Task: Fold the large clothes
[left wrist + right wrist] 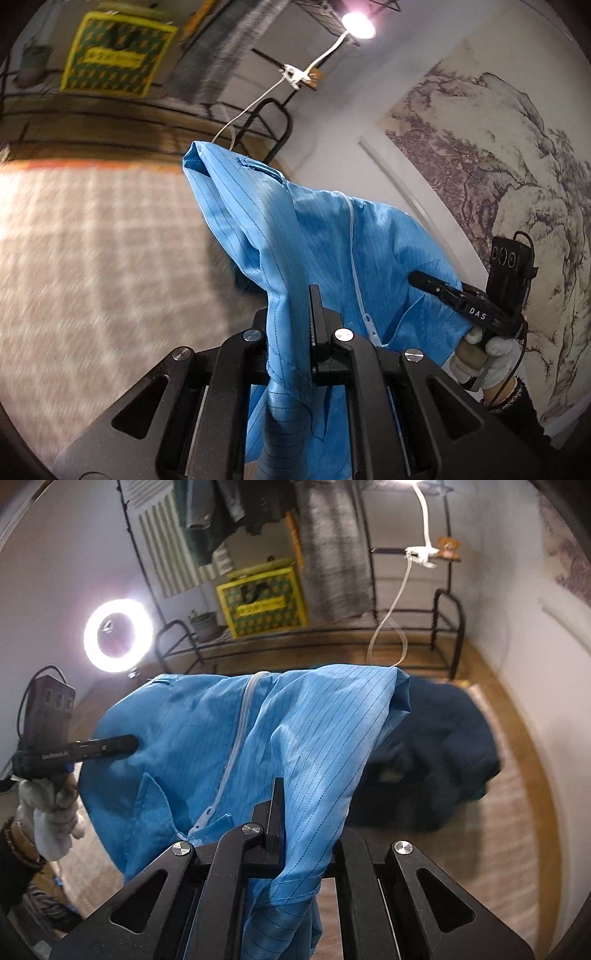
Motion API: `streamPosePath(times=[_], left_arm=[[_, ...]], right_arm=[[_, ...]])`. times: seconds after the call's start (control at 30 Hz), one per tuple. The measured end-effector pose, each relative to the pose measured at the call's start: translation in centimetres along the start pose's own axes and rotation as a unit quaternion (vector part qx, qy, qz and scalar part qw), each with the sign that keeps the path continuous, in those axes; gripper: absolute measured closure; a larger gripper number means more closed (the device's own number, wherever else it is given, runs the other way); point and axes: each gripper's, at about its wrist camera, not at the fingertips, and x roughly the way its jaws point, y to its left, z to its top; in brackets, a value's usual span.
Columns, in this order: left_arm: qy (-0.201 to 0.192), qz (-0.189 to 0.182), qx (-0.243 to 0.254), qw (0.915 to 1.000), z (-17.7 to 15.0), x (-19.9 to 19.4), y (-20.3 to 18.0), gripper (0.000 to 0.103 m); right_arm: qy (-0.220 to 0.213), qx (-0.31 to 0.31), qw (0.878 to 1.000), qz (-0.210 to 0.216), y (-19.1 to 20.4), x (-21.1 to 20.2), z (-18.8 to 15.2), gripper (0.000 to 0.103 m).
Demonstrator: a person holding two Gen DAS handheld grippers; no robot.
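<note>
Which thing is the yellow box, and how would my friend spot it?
Look at the black metal rack along the far wall, under the hanging clothes. The yellow box sits on its low shelf beside a small potted plant. Only it is bright yellow with a green pattern.

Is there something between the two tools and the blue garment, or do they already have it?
Nothing stands between them. The left tool and the right tool are each shut on the blue garment, which hangs in the air between them.
</note>
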Motion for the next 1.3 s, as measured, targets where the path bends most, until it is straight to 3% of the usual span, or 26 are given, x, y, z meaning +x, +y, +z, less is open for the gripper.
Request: streamPosePath(times=[0.33, 0.53, 0.7, 0.77, 0.83, 0.9, 1.07, 1.13, 1.3], left_arm=[[-0.024, -0.011, 0.040, 0.9989, 7.6, 10.0, -4.0, 0.097], [-0.031, -0.002, 0.029, 0.9991, 9.9, 14.9, -3.2, 0.097], [-0.009, 0.042, 0.010, 0.9990, 9.8, 18.6, -0.2, 0.097], [-0.004, 0.063, 0.010, 0.9980, 9.4, 19.4, 0.5, 0.095], [0.001, 0.077, 0.010, 0.9969, 9.3, 20.0, 1.3, 0.090], [0.008, 0.098, 0.010, 0.9951, 9.1, 20.4, 1.8, 0.084], [0.006, 0.113, 0.007, 0.9935, 8.2, 20.5, 2.6, 0.071], [0.004, 0.120, 0.002, 0.9928, 7.9, 20.3, 2.8, 0.068], [0.001, 0.133, -0.002, 0.9911, 7.9, 18.4, 2.8, 0.065]], right_arm=[[-0.034, -0.005, 0.997, -0.068, -8.2, 1.1, 5.9, 0.099], [-0.040, -0.020, 0.995, -0.093, -10.9, 3.9, 7.9, 0.099], [-0.027, -0.006, 0.996, -0.089, -13.7, 7.3, 7.4, 0.099], [-0.007, 0.000, 0.995, -0.103, -14.9, 9.0, 6.7, 0.097], [0.017, 0.021, 0.992, -0.125, -16.5, 10.5, 5.9, 0.080], [0.031, 0.045, 0.986, -0.158, -18.1, 11.3, 5.0, 0.075], [0.030, 0.093, 0.974, -0.205, -21.2, 10.3, 3.1, 0.075], [0.059, 0.083, 0.961, -0.256, -21.7, 10.8, 2.3, 0.075], [0.034, 0.110, 0.961, -0.251, -21.9, 8.8, 1.2, 0.075]])
